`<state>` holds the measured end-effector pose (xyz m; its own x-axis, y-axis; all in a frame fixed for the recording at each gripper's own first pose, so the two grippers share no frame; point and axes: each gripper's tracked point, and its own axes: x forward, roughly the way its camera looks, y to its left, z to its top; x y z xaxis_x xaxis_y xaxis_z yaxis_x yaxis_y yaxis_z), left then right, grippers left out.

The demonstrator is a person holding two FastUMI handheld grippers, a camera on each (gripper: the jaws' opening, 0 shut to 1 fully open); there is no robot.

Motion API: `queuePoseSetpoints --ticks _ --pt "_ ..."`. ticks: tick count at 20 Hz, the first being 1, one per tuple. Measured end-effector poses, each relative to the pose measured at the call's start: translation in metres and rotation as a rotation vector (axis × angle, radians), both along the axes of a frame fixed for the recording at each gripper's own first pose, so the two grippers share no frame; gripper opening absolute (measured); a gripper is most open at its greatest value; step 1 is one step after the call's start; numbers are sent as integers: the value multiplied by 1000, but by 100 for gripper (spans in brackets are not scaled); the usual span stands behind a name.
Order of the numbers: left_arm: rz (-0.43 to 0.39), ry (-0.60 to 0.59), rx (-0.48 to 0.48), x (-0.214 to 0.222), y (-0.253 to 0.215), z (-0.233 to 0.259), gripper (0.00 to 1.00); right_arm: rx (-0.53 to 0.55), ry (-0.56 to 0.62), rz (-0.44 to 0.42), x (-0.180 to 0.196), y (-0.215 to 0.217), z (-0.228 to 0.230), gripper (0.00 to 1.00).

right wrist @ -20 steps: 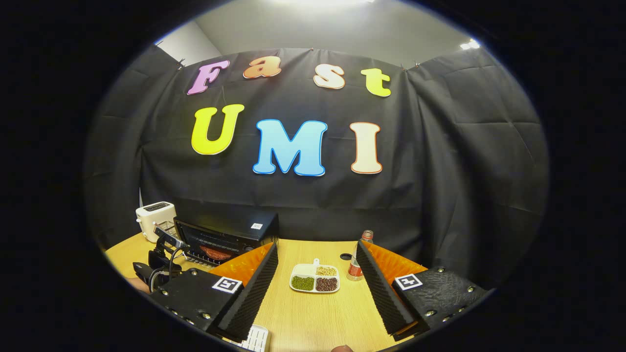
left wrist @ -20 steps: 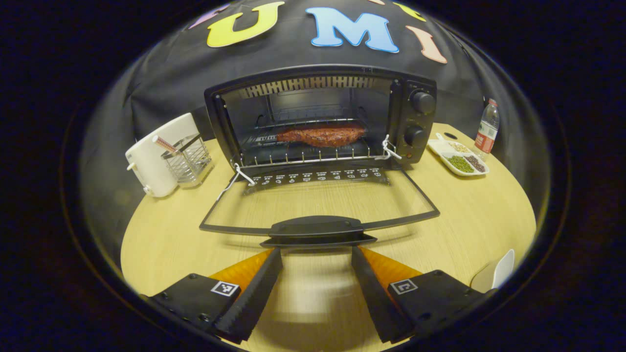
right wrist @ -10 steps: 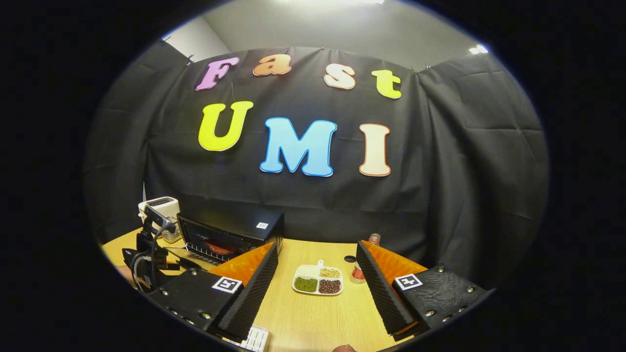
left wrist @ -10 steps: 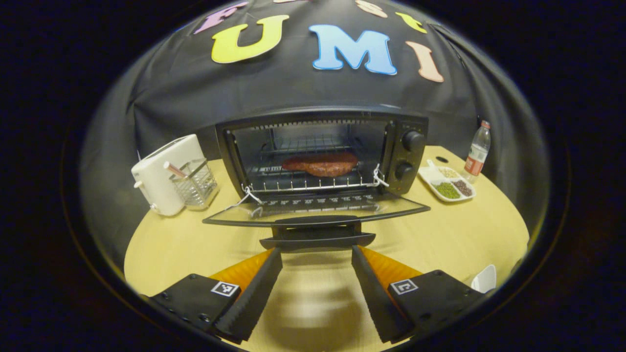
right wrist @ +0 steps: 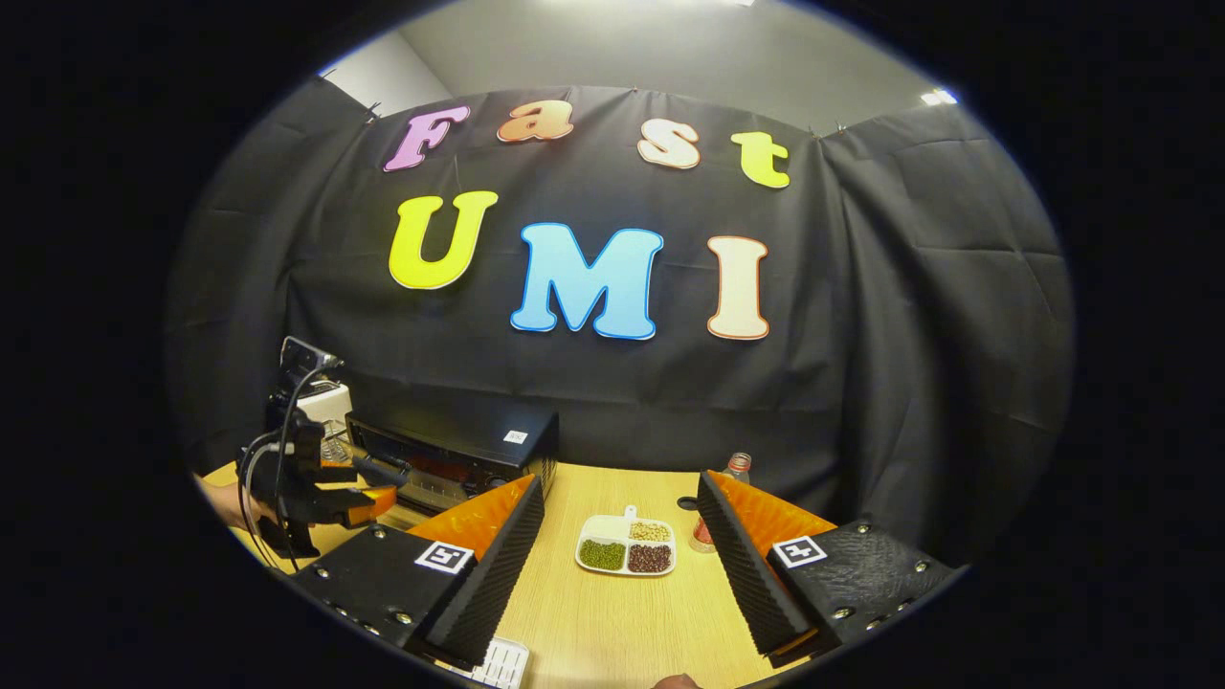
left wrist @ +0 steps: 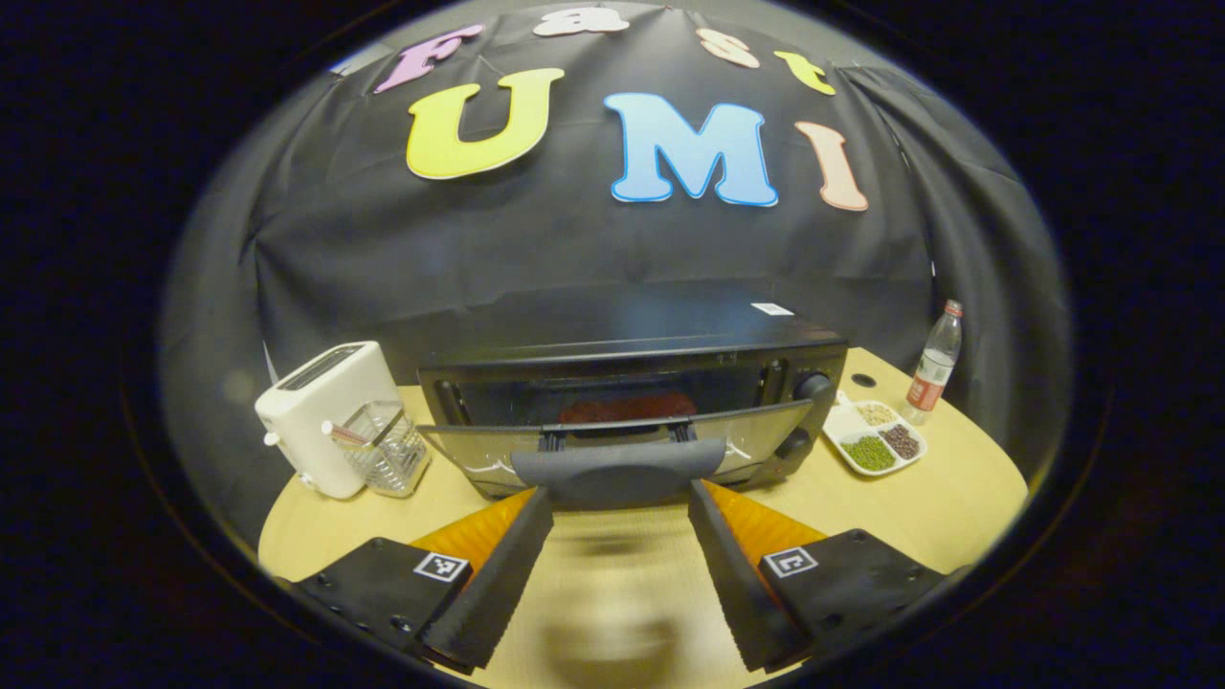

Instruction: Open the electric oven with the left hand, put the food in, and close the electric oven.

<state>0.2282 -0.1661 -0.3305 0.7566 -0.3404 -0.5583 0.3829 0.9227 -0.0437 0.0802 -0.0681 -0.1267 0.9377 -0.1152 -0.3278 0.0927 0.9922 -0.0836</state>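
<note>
The black electric oven (left wrist: 632,359) stands at the back of the wooden table (left wrist: 919,507). Its glass door (left wrist: 766,435) is tilted up, part way shut, with a gap at the top. Through that gap a reddish piece of food (left wrist: 622,409) lies on the rack. The door's handle (left wrist: 617,469) sits right at the tips of my left gripper (left wrist: 620,493), which is open with its fingers spread under the handle's ends. In the right gripper view my right gripper (right wrist: 620,483) is open and holds nothing, raised above the table; the oven (right wrist: 459,445) and the left gripper (right wrist: 321,493) appear at the far left.
A white toaster (left wrist: 321,411) and a clear holder (left wrist: 383,450) stand left of the oven. A divided dish of beans (left wrist: 876,440) and a plastic bottle (left wrist: 933,368) are to its right. A white slotted object (right wrist: 502,662) lies at the near table edge.
The oven door has swung up from lying flat to part way shut, and my left gripper has risen with the handle. The right gripper has barely moved.
</note>
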Motion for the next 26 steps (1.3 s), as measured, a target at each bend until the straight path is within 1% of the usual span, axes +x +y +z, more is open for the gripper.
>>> queuePoseSetpoints --ticks 1,4,7,10,12,14,17,19,22,23,25,26 --pt "8 0 -13 7 -2 2 96 1 -1 -3 0 0 1 98" --pt "18 -28 -41 15 -4 15 96 -9 -3 -10 -2 -1 2 98" --pt "14 -70 -68 7 -6 38 96 -7 -21 -6 -2 -2 7 98" --pt "20 -149 -89 -5 -5 81 96 9 -46 9 -5 -2 14 98" --pt "28 -211 -99 -18 -4 116 97 27 -67 31 -14 -1 20 98" --pt "49 -268 -121 -39 -1 152 98 36 -81 58 -21 -1 24 98" --pt "105 -327 -149 -77 9 200 98 42 -106 100 -32 -2 29 98" --pt "142 -368 -144 -102 19 227 97 52 -124 140 -39 -2 29 98" --pt "192 -417 -116 -139 36 256 98 72 -116 185 -49 0 25 98" --pt "197 -437 -110 -151 41 265 98 80 -117 185 -53 0 28 98" --pt "202 -457 -84 -175 50 272 94 109 -134 191 -61 6 36 98" --pt "206 -457 -79 -188 54 272 96 117 -143 192 -64 10 39 98"
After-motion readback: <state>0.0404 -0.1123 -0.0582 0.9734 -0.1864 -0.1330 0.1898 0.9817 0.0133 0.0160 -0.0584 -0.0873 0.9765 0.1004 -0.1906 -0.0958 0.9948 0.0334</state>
